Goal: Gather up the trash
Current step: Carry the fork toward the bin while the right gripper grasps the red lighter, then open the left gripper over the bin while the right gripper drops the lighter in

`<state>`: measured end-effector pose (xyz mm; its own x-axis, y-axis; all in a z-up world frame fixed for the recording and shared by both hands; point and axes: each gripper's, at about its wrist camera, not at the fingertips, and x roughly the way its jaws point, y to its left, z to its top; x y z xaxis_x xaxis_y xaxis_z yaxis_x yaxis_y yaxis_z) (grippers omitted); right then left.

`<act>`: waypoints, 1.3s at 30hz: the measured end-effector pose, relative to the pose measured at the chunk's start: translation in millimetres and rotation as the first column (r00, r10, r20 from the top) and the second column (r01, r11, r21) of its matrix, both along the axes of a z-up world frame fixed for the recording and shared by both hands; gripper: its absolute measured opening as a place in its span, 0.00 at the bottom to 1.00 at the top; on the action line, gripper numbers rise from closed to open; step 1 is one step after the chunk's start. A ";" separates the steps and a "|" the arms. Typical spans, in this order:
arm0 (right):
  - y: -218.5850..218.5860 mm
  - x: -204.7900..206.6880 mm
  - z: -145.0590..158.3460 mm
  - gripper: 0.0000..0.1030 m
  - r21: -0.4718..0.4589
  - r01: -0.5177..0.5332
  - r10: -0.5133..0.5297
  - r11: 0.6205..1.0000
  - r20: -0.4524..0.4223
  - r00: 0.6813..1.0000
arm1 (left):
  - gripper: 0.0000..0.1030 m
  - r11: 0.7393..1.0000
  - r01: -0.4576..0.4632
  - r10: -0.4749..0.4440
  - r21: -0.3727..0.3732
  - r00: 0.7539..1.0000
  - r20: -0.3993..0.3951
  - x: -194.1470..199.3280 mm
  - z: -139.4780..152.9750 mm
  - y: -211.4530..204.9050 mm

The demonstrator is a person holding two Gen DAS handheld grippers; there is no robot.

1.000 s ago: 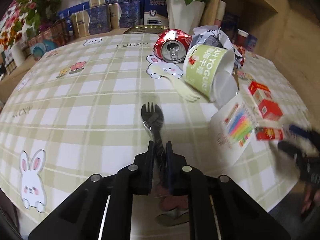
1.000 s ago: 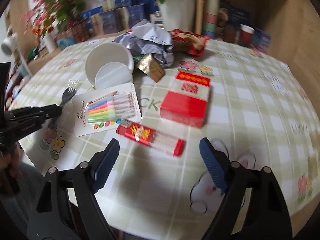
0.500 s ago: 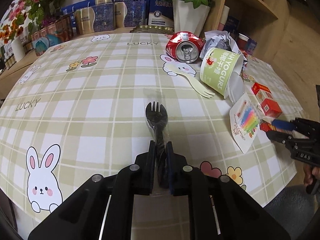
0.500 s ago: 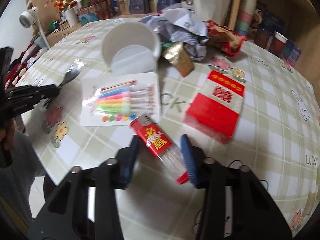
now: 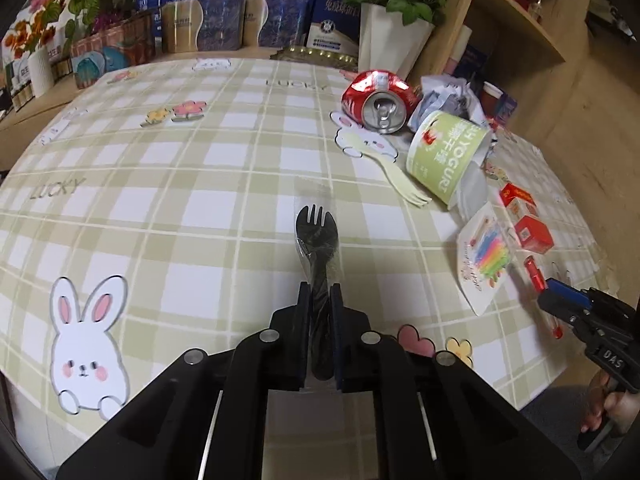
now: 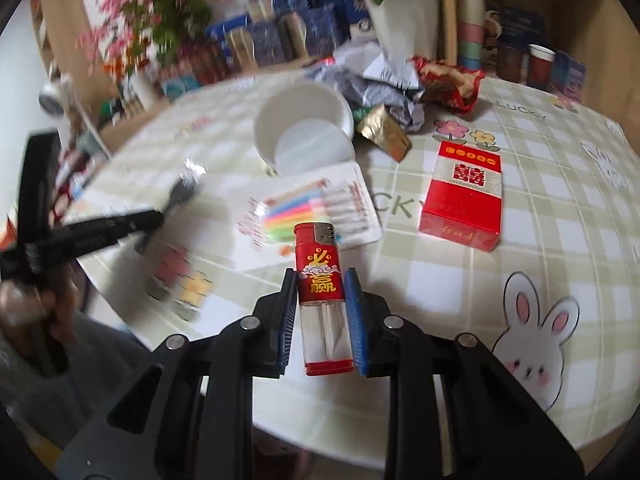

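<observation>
Black plastic fills the near edge of both wrist views: two hand-held grippers, angled down over a round table (image 5: pixel 224 208) covered in a green-and-white checked cloth printed with rabbits and flowers.

The left gripper (image 5: pixel 320 300) points down and forward across the cloth, its jaws clenched on the handle of a black spork (image 5: pixel 318 240) that sits inside a clear wrapper. The spork's head sticks out ahead of the fingertips, over the cloth. In the right wrist view the same gripper (image 6: pixel 154 220) reaches in from the left edge, and the person's hand (image 6: pixel 36 308) wraps its grip below, beside a grey sleeve; that side of the picture is blurred.

The right gripper (image 6: pixel 322 280) also tilts downward, near the table's edge. A red lighter (image 6: pixel 322 276) with gold characters and a clear lower body stands lengthwise between its blue-ribbed pads, metal top pointing away, and the jaws are closing on it, pads against its sides. From the left wrist view this gripper (image 5: pixel 554 300) shows at the right edge with the lighter's red end poking past its tips and fingers of the person's hand (image 5: pixel 612 408) below.

Other rubbish lies farther in: a crushed red can (image 5: pixel 380 100) on its side, a green yogurt cup (image 5: pixel 448 156) tipped over just beside it, a pale fork (image 5: pixel 400 180) between them, crumpled paper (image 6: pixel 380 76), a card of coloured candles (image 6: pixel 312 212) and a red box (image 6: pixel 464 196).
</observation>
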<state>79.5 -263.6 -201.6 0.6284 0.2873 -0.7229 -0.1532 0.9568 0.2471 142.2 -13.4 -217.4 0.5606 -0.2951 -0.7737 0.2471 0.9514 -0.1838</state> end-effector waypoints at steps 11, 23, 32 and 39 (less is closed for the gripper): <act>11.7 -45.2 29.8 0.26 0.121 0.063 -0.072 0.991 0.069 0.995 | 0.03 0.995 0.076 -0.074 -0.059 0.997 0.036 -51.9 38.8 7.6; 20.0 -89.5 45.7 0.26 0.121 0.072 -0.085 0.990 0.101 0.991 | 0.03 0.913 0.408 -0.407 -0.017 0.910 -0.081 -158.4 10.0 -20.5; 22.8 -104.0 43.8 0.26 0.105 0.096 -0.105 0.990 0.087 0.991 | 0.03 0.923 0.385 -0.369 0.020 0.898 -0.241 -153.8 -44.5 -28.6; 23.6 -107.6 44.8 0.26 0.092 0.098 -0.106 0.991 0.086 0.991 | 0.05 0.925 0.379 -0.360 0.022 0.893 -0.270 -148.5 -62.3 -32.5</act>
<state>-28.1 -240.0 -156.8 0.7192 0.2774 -0.6370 -0.0811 0.9441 0.3197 -6.3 -45.9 -279.7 0.2020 -0.3803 -0.9026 0.5370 0.8137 -0.2226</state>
